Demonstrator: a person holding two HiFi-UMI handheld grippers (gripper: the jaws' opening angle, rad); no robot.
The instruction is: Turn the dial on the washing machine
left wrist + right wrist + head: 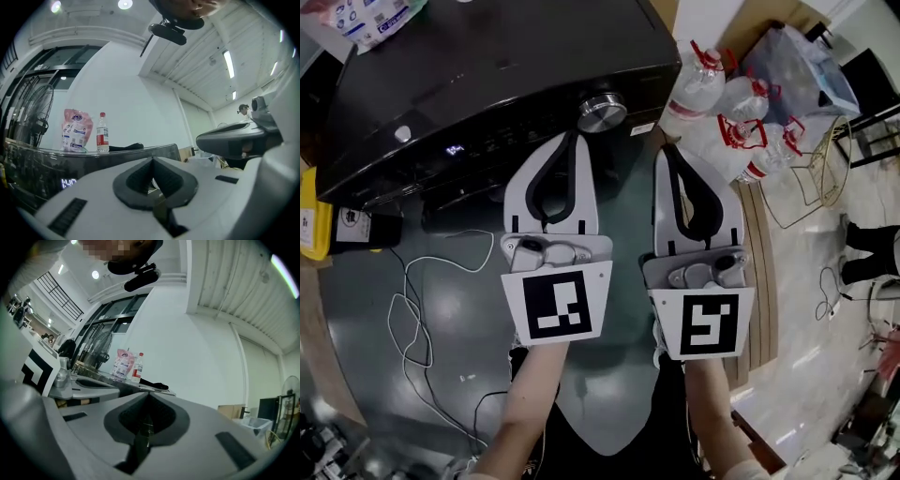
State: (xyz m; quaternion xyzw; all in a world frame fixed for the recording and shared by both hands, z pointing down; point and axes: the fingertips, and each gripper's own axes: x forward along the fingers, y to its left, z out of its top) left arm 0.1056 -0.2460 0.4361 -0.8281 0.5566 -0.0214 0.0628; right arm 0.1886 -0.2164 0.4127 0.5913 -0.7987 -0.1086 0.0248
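Looking steeply down on a black washing machine (487, 66), glossy top filling the upper left of the head view. Standing on a grey floor (469, 309) with a pale tiled strip at right.

Clear water jugs (741, 98) with red caps and handles, grouped on the floor just right of the machine.

Left gripper (573, 137) and right gripper (667, 150) held side by side at frame centre, both pointing away from the person towards the machine front, a marker cube (558, 305) at the back of the left and another (708, 323) at the back of the right. Left tip just beside the dial, on its near side; contact not clear. Right tip further right, apart from the dial, off the machine's corner.

Left fingers (178, 185) pressed together in the left gripper view, nothing between them. Right fingers (171, 420) likewise closed on nothing in the right gripper view.

White cable (412, 309) looping across the floor at left.

Pink pouch (75, 131) and small red-capped bottle (102, 133) upright, side by side on the machine top.

Silver dial (601, 112) at the right end of the control panel, on the front edge.

Lit display (455, 149) on the same panel, well left of the dial
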